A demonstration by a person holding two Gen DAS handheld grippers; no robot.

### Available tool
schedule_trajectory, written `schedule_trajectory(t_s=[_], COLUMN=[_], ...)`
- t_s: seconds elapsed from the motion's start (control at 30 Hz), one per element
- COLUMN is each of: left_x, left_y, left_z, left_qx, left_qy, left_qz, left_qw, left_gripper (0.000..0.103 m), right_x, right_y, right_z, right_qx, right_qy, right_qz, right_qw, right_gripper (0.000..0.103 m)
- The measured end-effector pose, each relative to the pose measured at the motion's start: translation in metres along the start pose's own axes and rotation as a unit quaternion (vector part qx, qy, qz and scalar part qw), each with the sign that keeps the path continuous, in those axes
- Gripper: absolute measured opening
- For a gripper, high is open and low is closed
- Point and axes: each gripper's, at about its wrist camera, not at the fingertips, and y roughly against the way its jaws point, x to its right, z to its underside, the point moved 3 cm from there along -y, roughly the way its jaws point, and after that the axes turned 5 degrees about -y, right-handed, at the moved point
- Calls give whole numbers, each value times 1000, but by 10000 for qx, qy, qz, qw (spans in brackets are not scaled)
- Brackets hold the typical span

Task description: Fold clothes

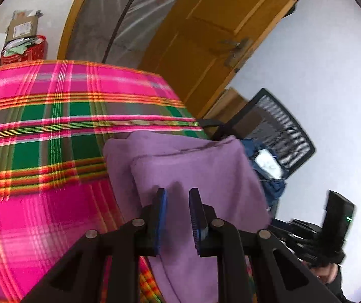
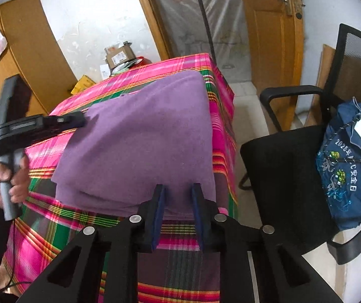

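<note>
- A folded purple garment [image 2: 140, 136] lies on a table covered with a pink, green and orange plaid cloth [image 2: 205, 237], reaching toward the table's far right corner and overhanging part of the right edge.
- The garment shows at least two layers, with a folded edge along its near side.
- The right tool [image 2: 177, 189] hangs just above the near right corner of the garment, its blue-padded fingers spread apart and gripping nothing.
- The left tool [image 1: 177, 192] hovers over the garment in its own view, jaws likewise parted with nothing between them.
- From the right wrist camera the left tool's black body [image 2: 29, 128] appears at the table's left edge, held by a hand [image 2: 11, 174] on its grey handle; its tip is near the garment's left side.
- A black mesh office chair [image 2: 288, 174] stands beside the table's right edge, carrying a blue denim bag [image 2: 344, 174] with printed lettering.
- Beyond the table are a wooden door [image 2: 268, 38], a plastic-covered doorway and a red container holding cardboard boxes [image 1: 24, 48].
</note>
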Motion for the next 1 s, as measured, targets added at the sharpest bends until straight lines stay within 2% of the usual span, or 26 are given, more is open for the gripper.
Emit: schedule_trajectory(t_s=[0.07,0.1,0.23,0.33,0.47,0.7,0.9,1.0], left_x=[-10,-14,-18,-7,22,35,27,28], left_y=[-8,-9,-4,10,39,32,31,32], left_z=[4,8,15,20,42,90,91,94], left_qx=[-28,9,107,128,294,-51,43,82], left_qy=[144,158,310,222,-158,-307,-66,-30], left_qz=[38,62,187,68,177,262,395,390], left_qw=[9999,9999,9993,9996,9993,9992,9992,9992], left_gripper=[4,2,2,3,3,3,2,2], right_x=[2,3,3,0,-7,-3,-13,-22], right_y=[-1,-1,0,7,18,7,26,28], right_z=[3,4,8,9,14,24,23,6], right_qx=[-3,6,63,94,265,52,281,413], right_qy=[-24,-29,-72,-173,-96,-317,-276,-75], right_qz=[-27,-34,-54,67,205,335,323,338], right_qw=[10000,10000,9999,9998,9994,9989,9987,9985], right_gripper=[22,22,22,23,23,23,23,26])
